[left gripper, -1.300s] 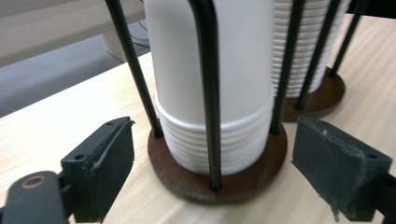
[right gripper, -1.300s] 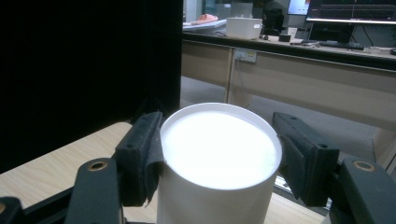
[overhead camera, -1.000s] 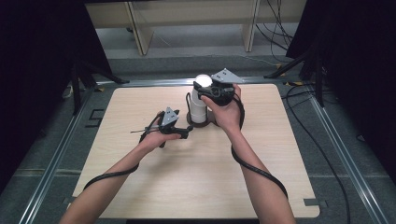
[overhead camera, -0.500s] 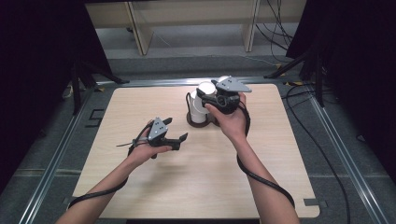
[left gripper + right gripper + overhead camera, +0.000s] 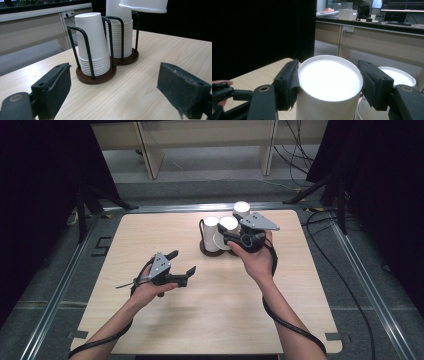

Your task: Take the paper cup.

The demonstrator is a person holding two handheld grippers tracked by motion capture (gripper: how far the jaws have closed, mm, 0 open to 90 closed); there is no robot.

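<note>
Holding a single white paper cup by its sides, the right gripper has both jaws pressed against the cup wall just below the bottom rim; the cup is upside down and sits above the cup holder in the upper middle of the high view. The left gripper stands apart at centre left of that view, jaws spread with nothing between them, pointing toward the holder.

Risks, as judged:
- The held cup may still be nested on the stack below it. A lift could drag a second cup along, since nothing steadies the stack.
- The holder is not braced. An off-axis pull could catch a wire loop and tip or slide it on the table.
- Thin paper walls may buckle if the pinch tightens, spoiling the cup or letting it slip.

Count:
- One holder with two round bays and black wire loops.
- Two stacks of cups: near stack and far stack. How many cups each holds cannot be counted reliably.
- One cup in the right gripper.
- Two grippers, two hands.
</note>
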